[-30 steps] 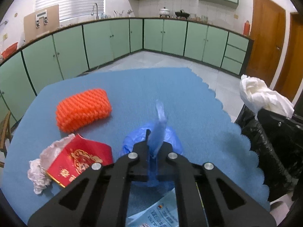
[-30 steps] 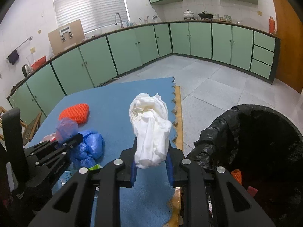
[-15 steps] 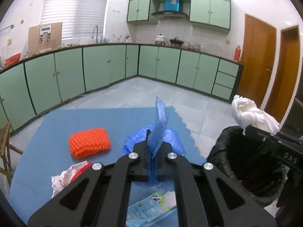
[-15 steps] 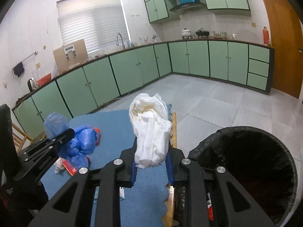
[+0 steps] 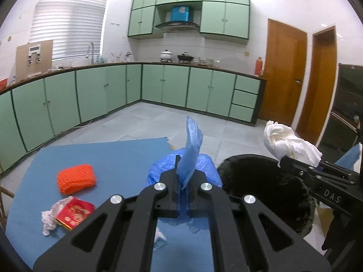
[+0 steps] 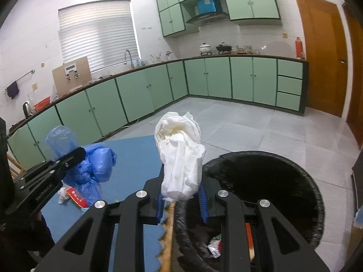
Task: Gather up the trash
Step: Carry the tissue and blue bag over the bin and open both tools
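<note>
Left wrist view shows the left gripper (image 5: 181, 181) pinched tight on a thin flap of the blue plastic bag (image 5: 183, 172), the bag's crumpled bulk hanging just past the fingertips, over the near edge of the blue mat (image 5: 109, 156) and beside the black-lined trash bin (image 5: 267, 188). Right wrist view shows the right gripper (image 6: 181, 195) clamped on a wad of white tissue (image 6: 180, 156), which stands up out of the jaws at the bin's rim (image 6: 261, 156). Both loads look very light and soft: the bag is slippery film that could slide out if held by a single layer, so a pinch on a gathered fold, as now, seems the safer hold; the tissue compresses easily and should drop cleanly once the jaws part, though a loose corner might cling to a pad. On the mat lie an orange foam net (image 5: 77, 179), a red packet (image 5: 76, 213) and a crumpled white scrap (image 5: 48, 217) touching it. These are also light; the net is springy and best gripped across its middle.
</note>
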A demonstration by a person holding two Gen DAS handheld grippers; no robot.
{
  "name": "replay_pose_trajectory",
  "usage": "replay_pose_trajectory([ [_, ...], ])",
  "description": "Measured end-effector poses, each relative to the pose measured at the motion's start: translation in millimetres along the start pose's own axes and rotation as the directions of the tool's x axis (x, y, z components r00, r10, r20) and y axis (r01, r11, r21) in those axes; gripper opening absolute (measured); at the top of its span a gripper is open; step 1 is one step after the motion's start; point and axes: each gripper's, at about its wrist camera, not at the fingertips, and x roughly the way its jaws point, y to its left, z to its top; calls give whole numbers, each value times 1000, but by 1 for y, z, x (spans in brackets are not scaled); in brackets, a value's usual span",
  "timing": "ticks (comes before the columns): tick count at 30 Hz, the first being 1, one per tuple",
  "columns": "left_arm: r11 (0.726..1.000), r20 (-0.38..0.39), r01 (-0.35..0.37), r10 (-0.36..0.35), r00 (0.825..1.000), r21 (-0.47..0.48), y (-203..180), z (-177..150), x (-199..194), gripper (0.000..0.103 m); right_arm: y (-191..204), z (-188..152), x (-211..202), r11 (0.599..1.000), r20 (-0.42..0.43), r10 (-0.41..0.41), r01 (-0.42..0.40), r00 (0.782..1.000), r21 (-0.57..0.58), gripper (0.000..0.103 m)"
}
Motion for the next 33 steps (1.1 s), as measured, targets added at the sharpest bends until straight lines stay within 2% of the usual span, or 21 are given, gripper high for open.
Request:
replay_pose_trajectory([
  [8,996,-21,83,-83,996,29,-50,-11,13,1,-37,-9,-20,996,-4,-78,79,997,33,25],
  [17,988,-61,140,-136,989,63,-93,-25,36,1,-78,-28,-29,985,-29,-158,159,987,67,25],
  [25,982,-111,160,-149,983,100,-122,-39,60,1,-108,-46,-27,979,-61,-175,181,983,99,25],
  [33,982,-150,143,-124,981,127,-137,-53,88,1,-135,-60,-7,972,-118,-179,194,977,131,25],
])
